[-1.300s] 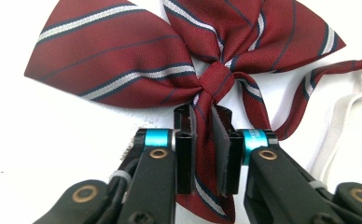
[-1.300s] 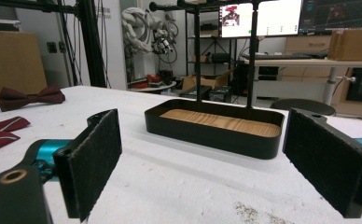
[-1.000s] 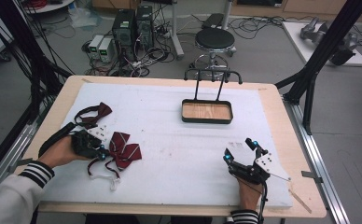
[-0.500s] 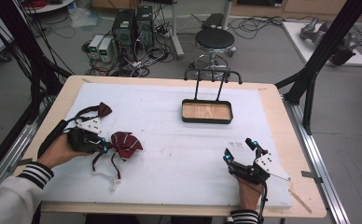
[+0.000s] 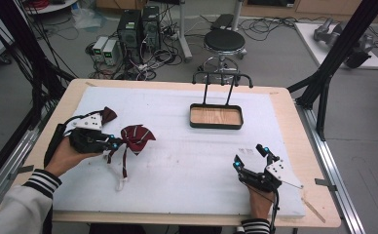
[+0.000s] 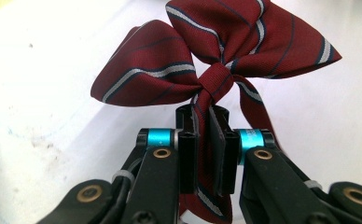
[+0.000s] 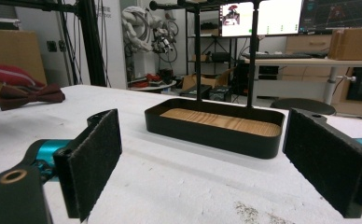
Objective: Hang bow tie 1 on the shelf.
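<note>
A dark red striped bow tie hangs a little above the white mat at the left, its strap trailing down to the mat. My left gripper is shut on the tie just behind its knot, and the jaws pinch the fabric between them. A second dark red bow tie lies behind the left hand, and it appears again far off. My right gripper rests near the front right of the mat, open, with nothing between its pads.
A black tray with a wooden floor and a tall black handle stands at the back middle of the white mat. Beyond the table are a stool, computer boxes and cables.
My left gripper has lifted the striped bow tie and carried it to the right, away from the other tie. The right gripper has stayed where it was.
</note>
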`<state>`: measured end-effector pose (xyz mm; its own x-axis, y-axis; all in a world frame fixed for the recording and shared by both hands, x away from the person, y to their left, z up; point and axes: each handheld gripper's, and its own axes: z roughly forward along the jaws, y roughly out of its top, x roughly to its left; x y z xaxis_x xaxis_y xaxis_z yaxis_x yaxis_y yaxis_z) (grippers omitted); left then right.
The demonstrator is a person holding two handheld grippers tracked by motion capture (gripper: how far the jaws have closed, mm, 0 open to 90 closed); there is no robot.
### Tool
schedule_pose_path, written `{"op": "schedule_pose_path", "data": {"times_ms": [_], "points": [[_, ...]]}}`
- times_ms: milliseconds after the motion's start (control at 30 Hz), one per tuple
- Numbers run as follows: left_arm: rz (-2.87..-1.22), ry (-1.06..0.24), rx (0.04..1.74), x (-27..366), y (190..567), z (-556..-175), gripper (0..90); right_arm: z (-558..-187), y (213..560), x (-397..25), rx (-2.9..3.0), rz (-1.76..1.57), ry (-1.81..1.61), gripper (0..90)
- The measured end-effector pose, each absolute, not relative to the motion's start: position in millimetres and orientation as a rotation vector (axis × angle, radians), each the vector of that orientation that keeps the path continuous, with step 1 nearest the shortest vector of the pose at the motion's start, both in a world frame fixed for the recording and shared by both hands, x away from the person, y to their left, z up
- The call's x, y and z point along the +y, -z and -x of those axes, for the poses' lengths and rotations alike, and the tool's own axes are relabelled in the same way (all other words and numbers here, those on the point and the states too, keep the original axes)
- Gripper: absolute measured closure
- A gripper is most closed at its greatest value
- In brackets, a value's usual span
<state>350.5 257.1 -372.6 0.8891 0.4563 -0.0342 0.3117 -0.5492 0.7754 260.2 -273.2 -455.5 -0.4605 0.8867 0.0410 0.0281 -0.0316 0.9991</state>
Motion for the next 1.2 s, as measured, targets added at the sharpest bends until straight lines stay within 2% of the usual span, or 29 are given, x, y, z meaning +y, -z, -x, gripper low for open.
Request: {"op": "schedule_pose_path", "data": {"times_ms": [533,1200], "points": [[-2.046,-0.257,0.533,243,348,-346,82.5,-264,453,-275,1.578,-1.022,-1.578,10.9],[-2.014,-0.239,0.498,207,346,-352,82.5,-281,402,-259,1.812,-0.817,-1.739,10.9]]}}
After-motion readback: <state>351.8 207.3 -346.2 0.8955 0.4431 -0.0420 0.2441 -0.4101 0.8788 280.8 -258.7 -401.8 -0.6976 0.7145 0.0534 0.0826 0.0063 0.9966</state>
